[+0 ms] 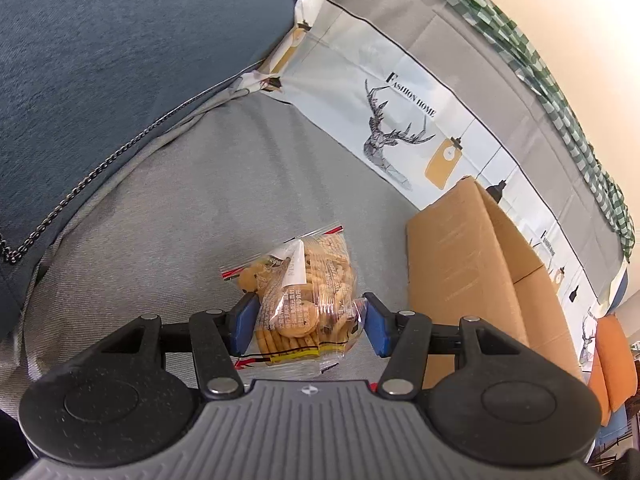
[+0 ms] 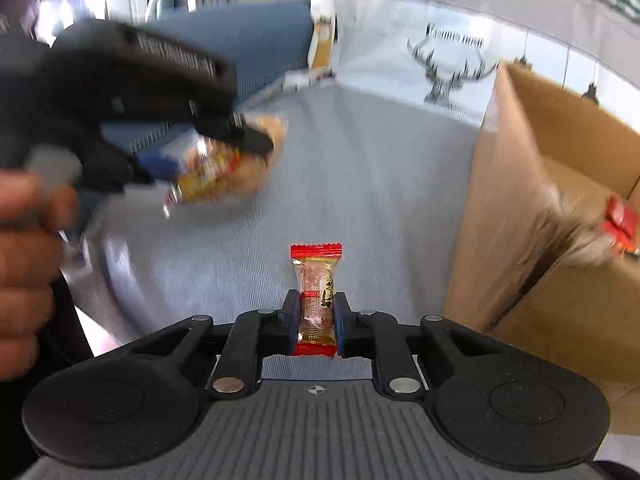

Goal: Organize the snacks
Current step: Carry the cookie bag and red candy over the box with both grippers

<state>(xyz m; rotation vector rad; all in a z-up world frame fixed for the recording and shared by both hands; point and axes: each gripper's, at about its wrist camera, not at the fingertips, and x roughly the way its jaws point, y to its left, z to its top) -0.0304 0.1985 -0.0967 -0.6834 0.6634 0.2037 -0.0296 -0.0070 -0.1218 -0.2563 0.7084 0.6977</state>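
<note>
Open grey sofa seat (image 1: 248, 184) lies ahead; the cardboard box (image 1: 472, 264) walls off the right.

Legible txt: "FASHION HOME", black caps, on printed cloth panel (image 1: 400, 120) w/ deer graphic, left wrist view. Same wording repeats further right on that cloth, too small to confirm. Biscuit bag (image 1: 308, 300): printed characters + white label, unreadable. Candy wrapper (image 2: 317, 300): dark characters, unreadable. Right wrist view: cloth txt blurred.

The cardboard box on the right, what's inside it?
In the right wrist view the cardboard box stands open, and only a bare brown inner wall shows. A blurred red-ended wrapper sits at its near edge. The box floor is hidden by the front wall, so any contents cannot be seen.
</note>
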